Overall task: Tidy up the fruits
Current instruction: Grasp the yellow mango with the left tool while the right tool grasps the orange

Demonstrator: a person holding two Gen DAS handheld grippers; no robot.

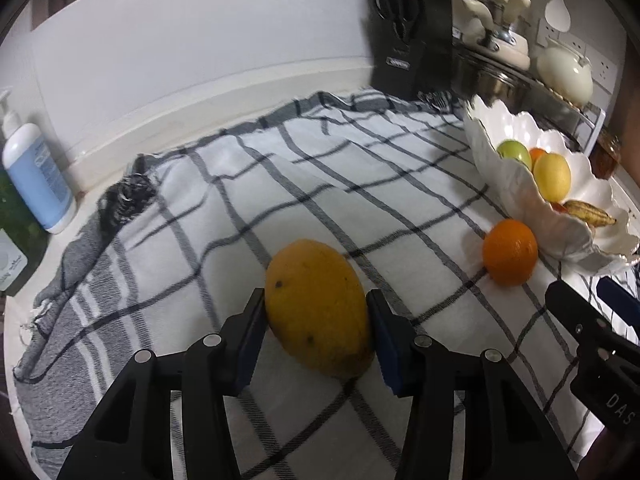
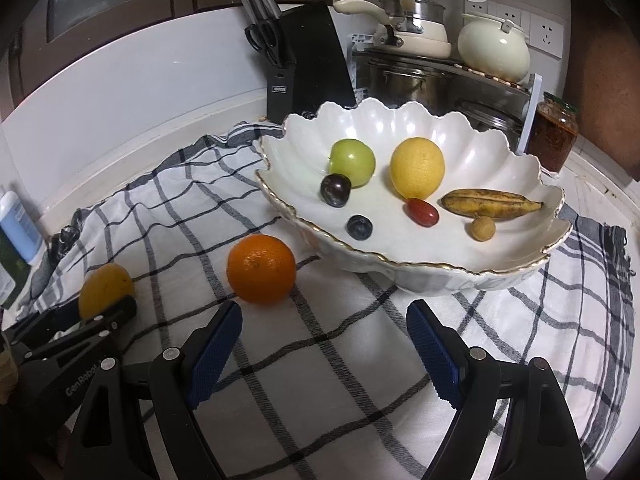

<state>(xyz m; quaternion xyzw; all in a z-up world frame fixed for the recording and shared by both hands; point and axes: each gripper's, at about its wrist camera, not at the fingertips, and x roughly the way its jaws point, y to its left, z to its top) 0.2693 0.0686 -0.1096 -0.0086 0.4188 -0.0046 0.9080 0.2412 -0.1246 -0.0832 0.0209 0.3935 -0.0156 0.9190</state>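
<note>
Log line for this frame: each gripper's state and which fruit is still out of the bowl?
left gripper: shut on mango | right gripper: open, empty | on cloth: mango, orange | bowl: other fruit inside

I'm looking at a woven cloth, checked and matt. The scalloped bowl is showing glossy white ceramic with a gilt rim. The mango is looking dull and speckled, the orange finely pebbled with a faint sheen. I'm seeing ribbed blue rubbery pads on matt black plastic fingers, and polished steel pots gleaming behind.
</note>
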